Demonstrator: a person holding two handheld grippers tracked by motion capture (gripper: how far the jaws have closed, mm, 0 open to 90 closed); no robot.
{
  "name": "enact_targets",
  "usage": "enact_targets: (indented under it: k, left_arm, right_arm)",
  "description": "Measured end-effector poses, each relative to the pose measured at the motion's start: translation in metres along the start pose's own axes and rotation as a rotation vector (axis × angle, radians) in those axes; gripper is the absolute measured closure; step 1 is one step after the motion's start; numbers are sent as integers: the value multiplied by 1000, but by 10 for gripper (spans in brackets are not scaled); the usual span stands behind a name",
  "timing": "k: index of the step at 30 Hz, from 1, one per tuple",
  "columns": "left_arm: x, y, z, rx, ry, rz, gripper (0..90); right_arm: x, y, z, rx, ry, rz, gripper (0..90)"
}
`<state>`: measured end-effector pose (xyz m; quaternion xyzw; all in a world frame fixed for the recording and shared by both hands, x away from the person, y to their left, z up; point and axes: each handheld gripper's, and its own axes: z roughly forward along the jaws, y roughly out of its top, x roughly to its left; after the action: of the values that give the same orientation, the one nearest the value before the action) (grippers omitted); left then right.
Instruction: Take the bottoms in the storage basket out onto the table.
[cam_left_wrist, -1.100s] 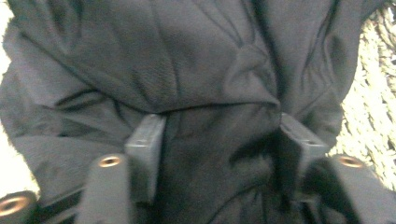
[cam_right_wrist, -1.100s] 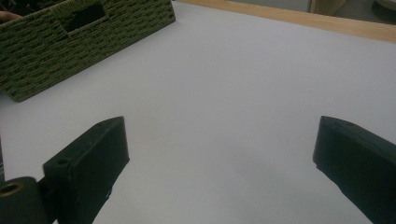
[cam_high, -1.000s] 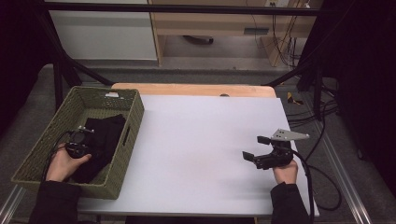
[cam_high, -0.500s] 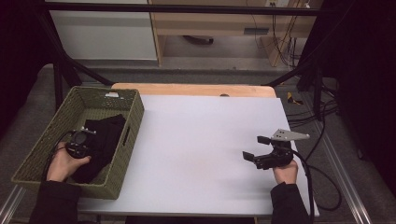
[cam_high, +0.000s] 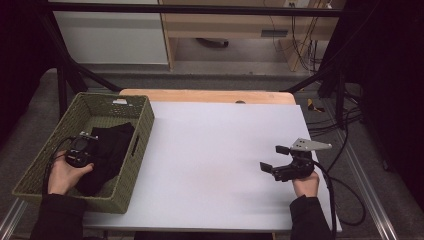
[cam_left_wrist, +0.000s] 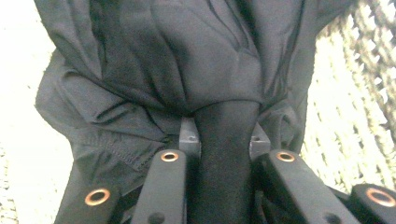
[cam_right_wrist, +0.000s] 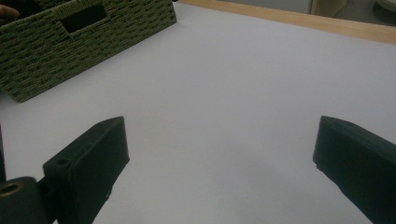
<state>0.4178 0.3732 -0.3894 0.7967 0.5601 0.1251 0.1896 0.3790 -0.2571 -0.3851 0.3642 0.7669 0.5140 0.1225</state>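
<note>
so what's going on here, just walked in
A person at a white table holds a gripper in each hand. The left gripper, down inside the green woven basket at the table's left edge, is shut on a fold of black cloth that lies in the basket. The right gripper is open with nothing between its jaws, held low over the bare right part of the table, pointing towards the basket.

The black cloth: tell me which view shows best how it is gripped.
The left gripper view: the left gripper pinches a bunched fold of the black cloth between its jaws. The high view shows the cloth lying in the basket; the right gripper view shows the basket's outside.
</note>
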Motion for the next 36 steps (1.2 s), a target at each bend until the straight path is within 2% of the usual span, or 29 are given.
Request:
enact_targets:
  k: [3,5,9,10,12,16,29,36]
  left_arm:
    - [1,1,-5,-31,-8,-13,755]
    - [2,1,-8,-56,-33,-17,755]
    - [3,2,-14,-77,-37,-26,755]
    - [4,1,-19,-103,-37,-33,755]
    - [5,1,-22,-113,-40,-35,756]
    - [9,0,-35,-165,-56,-35,755]
    - [9,-2,-56,-245,-69,-36,757]
    - [8,-2,-65,-272,-68,-33,757]
  right_arm:
    - [0,0,0,1,0,0,39]
    - [0,0,0,1,1,2,39]
    - [0,0,-1,-5,3,4,39]
    - [0,0,-1,-7,3,4,39]
    - [0,0,-1,-7,3,4,39]
    - [0,0,0,-2,3,3,39]
    - [0,1,-2,-9,6,6,39]
    - [-1,0,-2,-10,7,5,39]
